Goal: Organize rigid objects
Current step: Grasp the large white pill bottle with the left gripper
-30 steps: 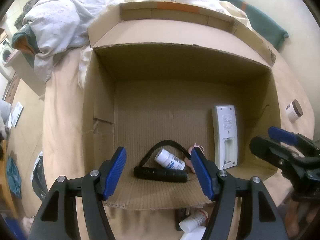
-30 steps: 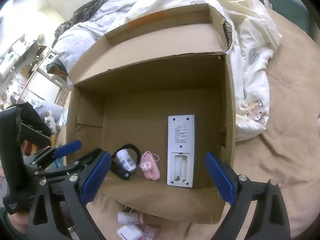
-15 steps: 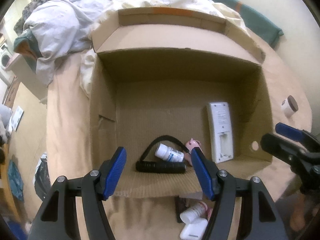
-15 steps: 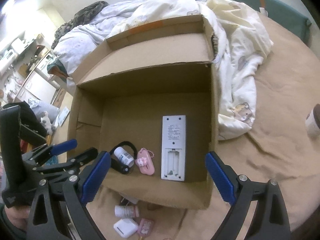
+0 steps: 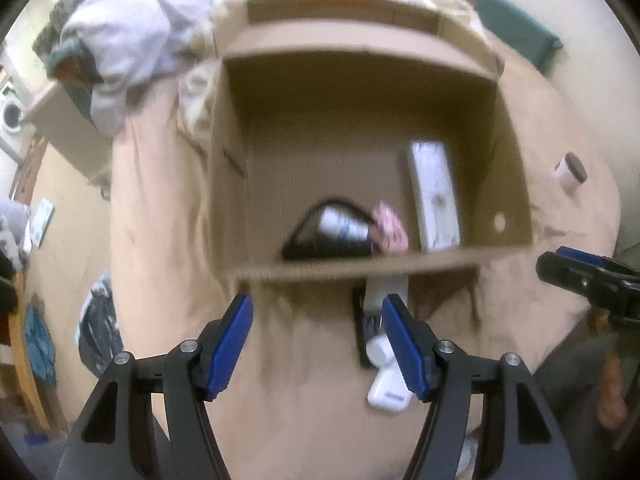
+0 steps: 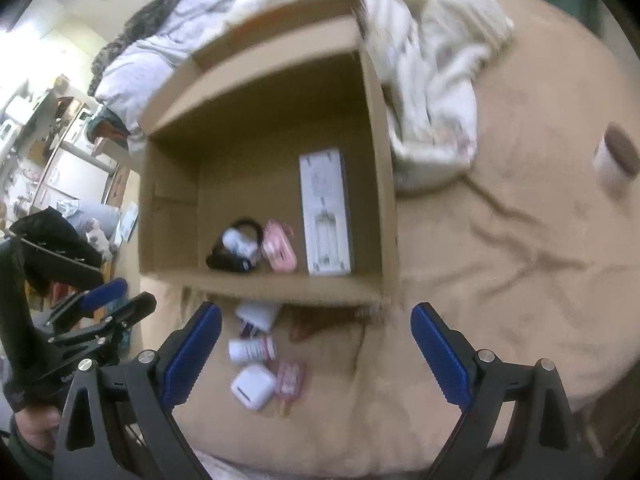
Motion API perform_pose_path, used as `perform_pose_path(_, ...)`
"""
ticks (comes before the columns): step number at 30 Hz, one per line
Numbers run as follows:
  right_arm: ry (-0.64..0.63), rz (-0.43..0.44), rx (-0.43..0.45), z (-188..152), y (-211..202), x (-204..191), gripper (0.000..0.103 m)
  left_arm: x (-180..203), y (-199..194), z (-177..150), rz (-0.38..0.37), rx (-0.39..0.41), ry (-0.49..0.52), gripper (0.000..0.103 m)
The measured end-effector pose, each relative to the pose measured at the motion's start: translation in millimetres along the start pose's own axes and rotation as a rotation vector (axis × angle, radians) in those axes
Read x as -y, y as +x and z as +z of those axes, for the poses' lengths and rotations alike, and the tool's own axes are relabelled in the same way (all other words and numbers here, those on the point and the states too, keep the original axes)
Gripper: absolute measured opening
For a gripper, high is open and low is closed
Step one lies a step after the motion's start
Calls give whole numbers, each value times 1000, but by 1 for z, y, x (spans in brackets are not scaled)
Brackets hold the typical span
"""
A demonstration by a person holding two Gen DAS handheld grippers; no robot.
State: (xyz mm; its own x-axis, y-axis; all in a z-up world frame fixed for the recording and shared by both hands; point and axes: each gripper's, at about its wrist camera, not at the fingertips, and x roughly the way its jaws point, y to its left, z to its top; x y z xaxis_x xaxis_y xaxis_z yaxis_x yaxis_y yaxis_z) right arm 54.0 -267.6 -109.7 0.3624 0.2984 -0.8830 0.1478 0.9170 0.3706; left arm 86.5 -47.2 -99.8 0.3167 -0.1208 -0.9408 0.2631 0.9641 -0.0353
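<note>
An open cardboard box [image 5: 360, 270] lies on the tan bed cover. It holds a white remote [image 5: 434, 196], a black flashlight [image 5: 324, 250], a small white bottle [image 5: 340, 226] and a pink charm [image 5: 390, 232]. In front of the box lie a white plug adapter [image 6: 258, 316], a white bottle with a pink band [image 6: 252, 350], a white case [image 6: 252, 386] and a pink packet [image 6: 290, 376]. My left gripper [image 5: 316, 344] is open and empty, with the white case [image 5: 390, 392] by its right finger. My right gripper [image 6: 316, 348] is open above these loose items, holding nothing. The picture is blurred.
A small jar with a brown lid [image 6: 614, 158] stands on the cover to the right of the box. Crumpled white bedding [image 6: 432, 92] lies against the box's far right side. The bed's left edge drops to a cluttered floor [image 5: 36, 216].
Both grippers have drawn back from the box toward the near side. The box now looks smaller, and the loose items in front of it have come into fuller view.
</note>
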Motion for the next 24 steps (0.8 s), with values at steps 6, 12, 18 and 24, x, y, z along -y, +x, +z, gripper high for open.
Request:
perform_pose_path(6, 38, -40, -49, -12, 21, 9, 101, 13, 32, -19, -37, -92, -55, 64)
perform_pose_path(12, 73, -27, -73, -2, 34, 15, 101, 46, 49, -25, -77, -150, -86, 64)
perform_pose_path(18, 95, -14, -56, 6, 30, 20, 101, 76, 76, -26, -6, -172, -84, 64)
perform_pose_path(24, 91, 16, -46, 9, 22, 24, 101, 89, 102, -29, 69, -203, -36, 49)
